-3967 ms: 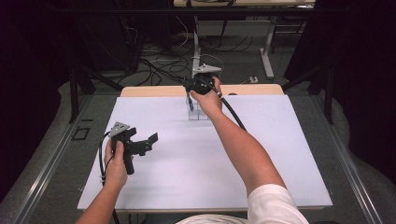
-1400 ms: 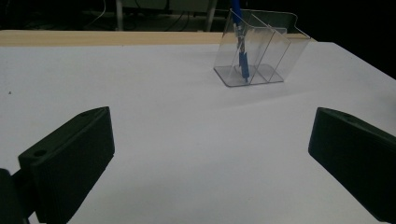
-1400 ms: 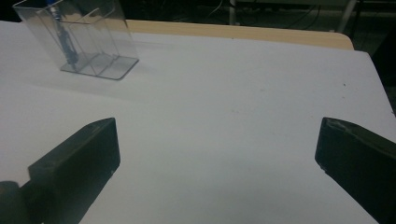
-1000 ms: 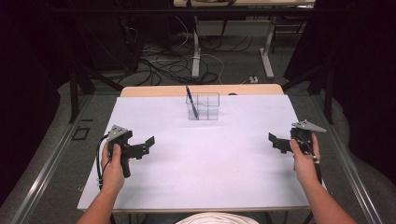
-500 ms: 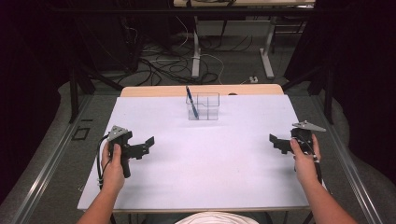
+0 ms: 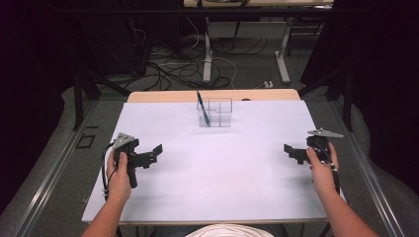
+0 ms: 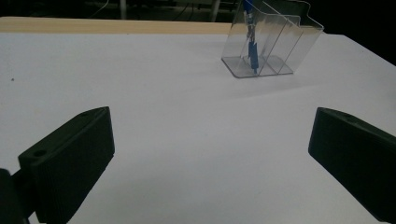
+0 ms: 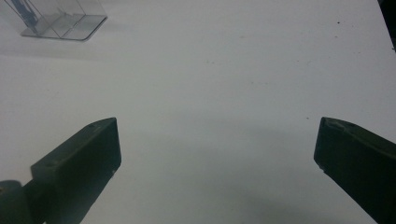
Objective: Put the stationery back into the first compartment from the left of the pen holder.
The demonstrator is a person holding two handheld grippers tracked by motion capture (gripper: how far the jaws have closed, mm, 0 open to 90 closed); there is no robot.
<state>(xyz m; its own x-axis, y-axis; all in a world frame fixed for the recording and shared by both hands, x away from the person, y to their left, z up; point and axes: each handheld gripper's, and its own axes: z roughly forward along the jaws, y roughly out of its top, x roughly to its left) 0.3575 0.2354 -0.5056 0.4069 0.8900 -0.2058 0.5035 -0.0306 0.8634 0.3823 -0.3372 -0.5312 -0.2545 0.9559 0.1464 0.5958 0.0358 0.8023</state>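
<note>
A clear plastic organizer (image 6: 220,112) with several compartments stands at the far middle of the white table (image 6: 222,177). A blue pen (image 6: 202,108) leans in its left compartment. My left gripper (image 6: 152,155) hovers over the table's left side, open and empty, pointing right. Over the right edge my right gripper (image 6: 291,153) is also open and empty, pointing left. In the left gripper view, the organizer (image 7: 275,42) and pen (image 7: 252,49) lie far ahead of the left gripper (image 7: 212,154). The right gripper view has the organizer (image 8: 65,16) at top left, far from the right gripper (image 8: 217,158).
A bare wooden strip (image 6: 163,96) runs along the table's far edge. Cables (image 6: 173,64) and desk legs (image 6: 282,54) stand on the floor beyond. Wide bare tabletop lies between the two grippers and the organizer.
Four seconds ago my right gripper was at the organizer; it has since drawn back to the right edge, and the pen stands in the organizer. Over the last second nothing moved.
</note>
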